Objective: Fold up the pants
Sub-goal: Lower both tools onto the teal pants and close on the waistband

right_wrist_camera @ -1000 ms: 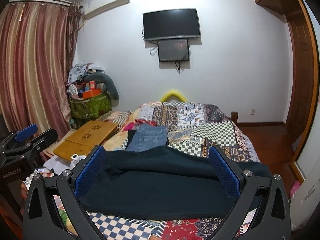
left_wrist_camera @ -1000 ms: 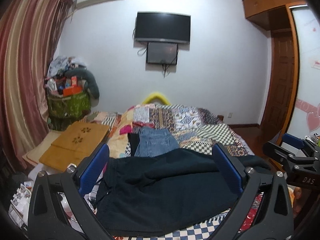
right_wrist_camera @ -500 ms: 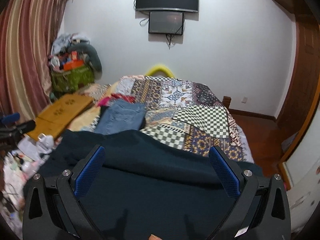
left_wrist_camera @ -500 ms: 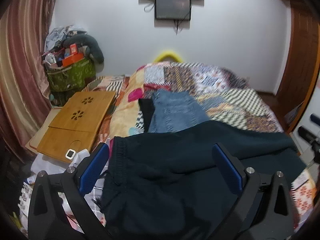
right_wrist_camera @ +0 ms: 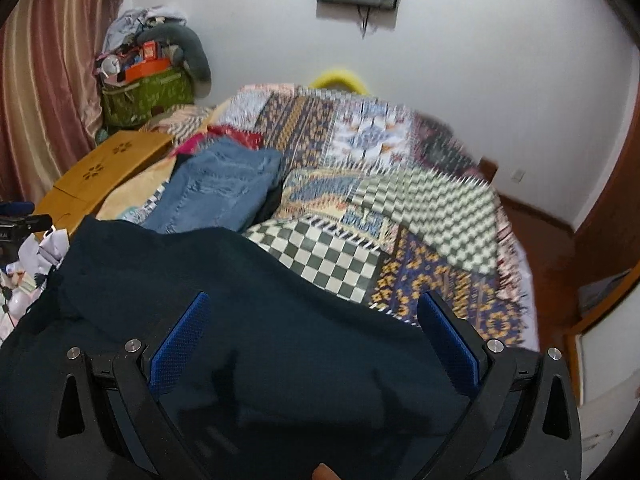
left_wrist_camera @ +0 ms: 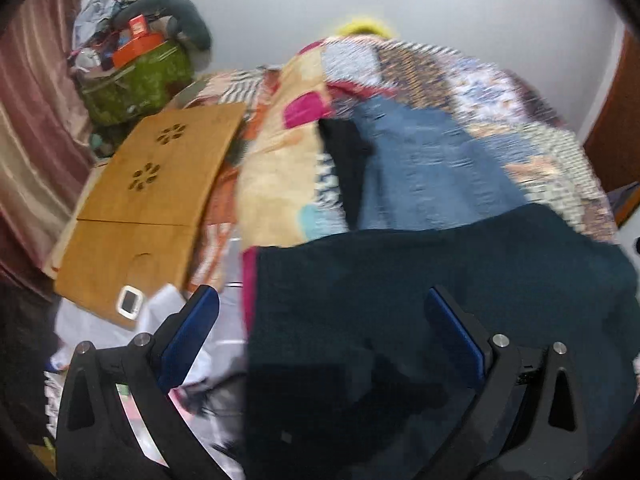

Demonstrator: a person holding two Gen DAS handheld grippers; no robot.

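Observation:
Dark navy pants (left_wrist_camera: 400, 300) lie spread across the near end of the bed; they also show in the right wrist view (right_wrist_camera: 248, 320). My left gripper (left_wrist_camera: 320, 320) is open, its blue pads wide apart, low over the pants' left end. My right gripper (right_wrist_camera: 312, 324) is open, pads wide apart, low over the pants' right part. Neither holds cloth. The left gripper's edge shows at the far left of the right wrist view (right_wrist_camera: 20, 224).
Folded blue jeans (left_wrist_camera: 432, 168) lie beyond the dark pants on the patchwork quilt (right_wrist_camera: 400, 184). A wooden lap desk (left_wrist_camera: 148, 200) rests left of the bed with clutter and a green bag (left_wrist_camera: 132, 80). A wooden door stands at right.
Both grippers have tilted down and moved closer over the dark pants. The wall screen has left the left view. Both stay open.

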